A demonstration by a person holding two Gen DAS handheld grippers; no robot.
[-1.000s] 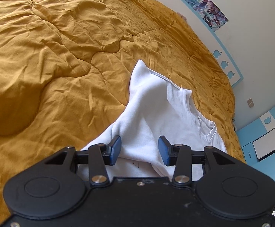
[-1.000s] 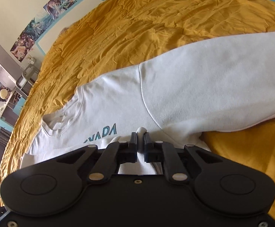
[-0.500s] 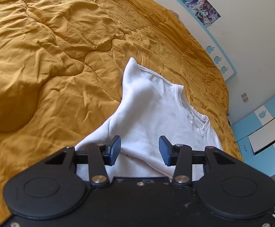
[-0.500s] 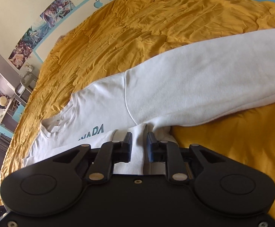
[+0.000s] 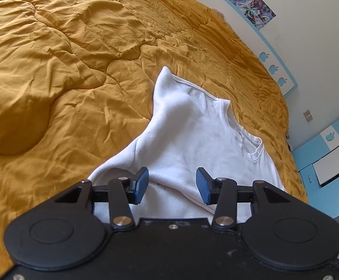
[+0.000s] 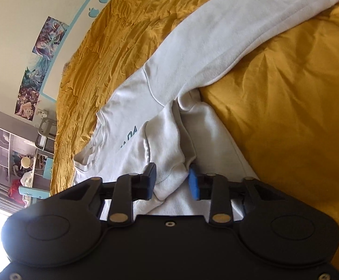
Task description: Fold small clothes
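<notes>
A white long-sleeved sweatshirt (image 5: pixel 192 140) with teal lettering lies on the mustard quilt (image 5: pixel 76 70). In the left wrist view one sleeve is folded across its body, up to the neckline. My left gripper (image 5: pixel 172 185) hovers open just over that folded sleeve, both pads clear of the cloth. In the right wrist view the sweatshirt (image 6: pixel 132 107) stretches away, its other sleeve (image 6: pixel 239 30) running to the upper right. My right gripper (image 6: pixel 172 182) sits at the hem side. Its jaws stand apart and are closing, with a bunched fold of white cloth between them.
The quilt (image 6: pixel 286 93) spreads wide to the right of the sweatshirt. The wall behind the bed has posters (image 6: pixel 48 37) and a blue border with apple shapes. Shelves and a chair (image 6: pixel 29 163) stand at the far left beyond the bed.
My right gripper has rolled, tilting its view, and its jaws have gone from pinched on the cloth to standing apart around a thicker fold. The left gripper has barely moved.
</notes>
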